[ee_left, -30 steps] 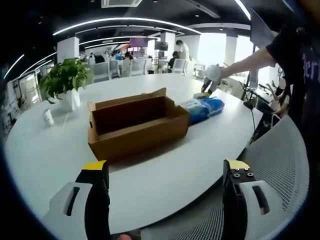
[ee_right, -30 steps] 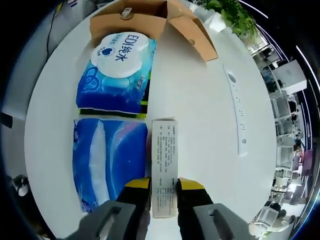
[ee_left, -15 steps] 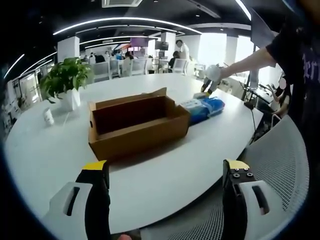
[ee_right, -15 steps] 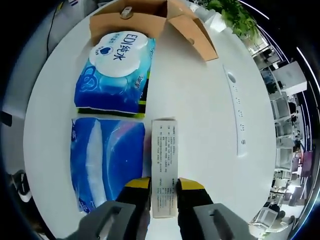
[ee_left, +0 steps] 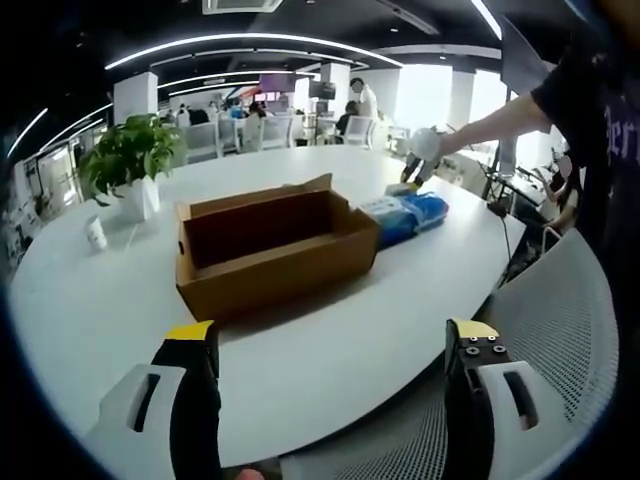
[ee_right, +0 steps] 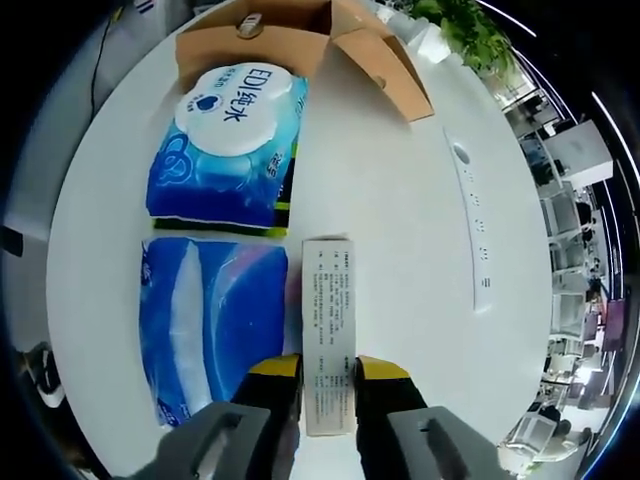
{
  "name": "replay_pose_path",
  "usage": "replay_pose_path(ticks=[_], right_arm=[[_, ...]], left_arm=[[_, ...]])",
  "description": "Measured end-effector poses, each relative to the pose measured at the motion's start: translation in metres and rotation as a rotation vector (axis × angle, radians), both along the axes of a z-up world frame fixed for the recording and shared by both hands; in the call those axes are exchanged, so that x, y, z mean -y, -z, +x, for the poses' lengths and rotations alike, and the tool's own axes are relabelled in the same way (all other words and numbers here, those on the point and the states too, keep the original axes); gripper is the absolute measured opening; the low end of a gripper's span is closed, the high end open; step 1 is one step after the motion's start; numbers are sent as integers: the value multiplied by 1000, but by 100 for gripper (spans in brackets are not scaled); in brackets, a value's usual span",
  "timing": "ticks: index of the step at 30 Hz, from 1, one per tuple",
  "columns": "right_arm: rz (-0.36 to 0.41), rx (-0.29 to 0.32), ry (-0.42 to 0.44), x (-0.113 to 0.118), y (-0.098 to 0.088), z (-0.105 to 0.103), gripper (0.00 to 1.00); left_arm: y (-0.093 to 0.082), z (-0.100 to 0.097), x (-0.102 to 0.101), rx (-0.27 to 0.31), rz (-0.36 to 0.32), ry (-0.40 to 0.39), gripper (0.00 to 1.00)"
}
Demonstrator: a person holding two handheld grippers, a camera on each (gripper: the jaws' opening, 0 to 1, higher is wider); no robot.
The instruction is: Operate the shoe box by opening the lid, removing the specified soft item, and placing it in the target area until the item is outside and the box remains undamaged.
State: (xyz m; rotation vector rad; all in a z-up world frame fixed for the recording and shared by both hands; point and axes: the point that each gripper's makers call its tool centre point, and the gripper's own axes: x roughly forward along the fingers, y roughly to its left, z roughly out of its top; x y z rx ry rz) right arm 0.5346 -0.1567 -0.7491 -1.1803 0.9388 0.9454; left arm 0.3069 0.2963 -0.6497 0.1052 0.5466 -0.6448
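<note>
The brown cardboard shoe box [ee_left: 270,250] stands open on the white round table [ee_left: 330,340], its inside bare as far as I see; its end and flap [ee_right: 300,40] show at the top of the right gripper view. Two blue soft packs lie beside it: one printed pack [ee_right: 230,150] and one plain blue pack [ee_right: 212,325], both also seen as blue packs [ee_left: 408,215] beyond the box. My right gripper [ee_right: 328,375] is shut on a small white carton [ee_right: 328,325] resting on the table. My left gripper [ee_left: 330,350] hangs open over the table's near edge, nothing between its fingers.
A potted plant [ee_left: 130,165] and a small white cup [ee_left: 96,233] stand at the table's far left. A white power strip [ee_right: 472,225] lies on the table right of the carton. A mesh chair [ee_left: 560,340] sits at right. A person's arm [ee_left: 500,120] reaches over.
</note>
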Motion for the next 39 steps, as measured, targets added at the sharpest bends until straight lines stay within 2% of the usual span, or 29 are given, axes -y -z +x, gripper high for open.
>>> replay_pose_path(ticks=[26, 39], right_arm=[[25, 42, 50, 0, -10, 6, 26], [70, 49, 103, -6, -19, 2, 31]], left_arm=[[-1, 0, 0, 9, 0, 0, 93], [-3, 0, 0, 22, -11, -1, 93]])
